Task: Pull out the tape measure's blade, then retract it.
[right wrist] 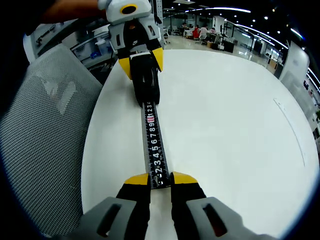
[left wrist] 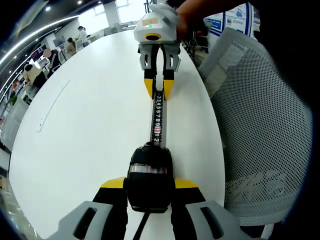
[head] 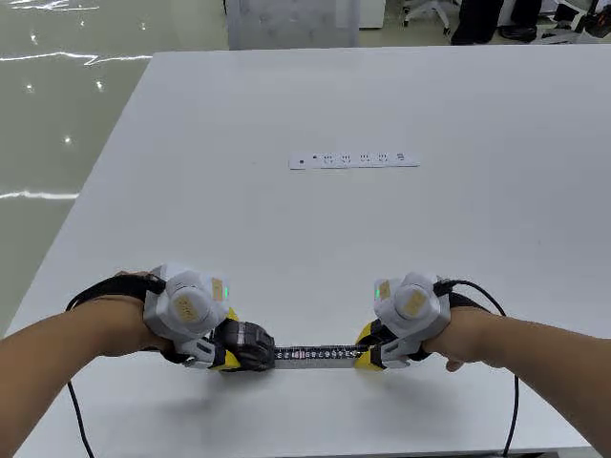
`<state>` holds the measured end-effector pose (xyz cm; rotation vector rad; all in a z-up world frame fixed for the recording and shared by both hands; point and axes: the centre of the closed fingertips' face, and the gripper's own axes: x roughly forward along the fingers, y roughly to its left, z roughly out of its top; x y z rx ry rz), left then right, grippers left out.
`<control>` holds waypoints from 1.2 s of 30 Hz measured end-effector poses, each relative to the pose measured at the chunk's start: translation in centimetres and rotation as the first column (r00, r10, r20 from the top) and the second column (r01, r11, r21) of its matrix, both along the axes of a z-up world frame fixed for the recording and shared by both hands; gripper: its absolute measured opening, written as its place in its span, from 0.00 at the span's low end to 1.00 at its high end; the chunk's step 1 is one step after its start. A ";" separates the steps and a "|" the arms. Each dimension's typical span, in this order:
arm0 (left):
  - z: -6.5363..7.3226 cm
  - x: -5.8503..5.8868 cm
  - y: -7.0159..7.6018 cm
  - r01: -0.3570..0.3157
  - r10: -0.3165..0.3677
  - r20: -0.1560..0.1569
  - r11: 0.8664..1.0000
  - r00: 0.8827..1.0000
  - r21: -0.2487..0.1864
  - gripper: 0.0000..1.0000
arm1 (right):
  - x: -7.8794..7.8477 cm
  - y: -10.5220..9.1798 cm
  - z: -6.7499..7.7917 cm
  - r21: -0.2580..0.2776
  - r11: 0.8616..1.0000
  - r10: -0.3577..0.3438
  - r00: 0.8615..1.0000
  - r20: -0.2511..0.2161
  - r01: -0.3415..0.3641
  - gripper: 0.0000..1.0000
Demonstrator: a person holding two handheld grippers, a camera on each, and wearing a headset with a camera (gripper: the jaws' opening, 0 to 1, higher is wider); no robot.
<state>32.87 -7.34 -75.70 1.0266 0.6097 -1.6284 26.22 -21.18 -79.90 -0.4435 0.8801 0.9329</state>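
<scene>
Left tongs (left wrist: 150,185) clench the black plastic tape-measure case (head: 250,345) at the near edge of the white surface (head: 334,105); right tongs (right wrist: 160,180) pinch its numbered blade (right wrist: 152,140), extended rightward, long axis left-right.

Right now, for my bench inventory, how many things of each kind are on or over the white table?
Tape measure: 1
Power strip: 1
Grippers: 2 (left gripper, right gripper)
Total: 4
</scene>
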 end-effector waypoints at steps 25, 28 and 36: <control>0.0 0.0 0.0 -0.002 0.002 -0.002 1.000 1.000 0.000 0.29 | -0.8 -1.4 0.2 -0.001 1.000 -0.028 1.000 -0.007 0.028 0.13; 0.0 0.0 0.1 -0.003 0.003 -0.003 1.000 1.000 -0.001 0.29 | -0.9 -1.6 0.2 -0.001 1.000 -0.030 1.000 -0.009 0.030 0.13; 0.0 0.0 0.1 -0.003 0.003 -0.003 1.000 1.000 0.002 0.29 | -1.1 -2.1 0.1 -0.004 0.999 -0.036 0.999 -0.016 0.036 0.13</control>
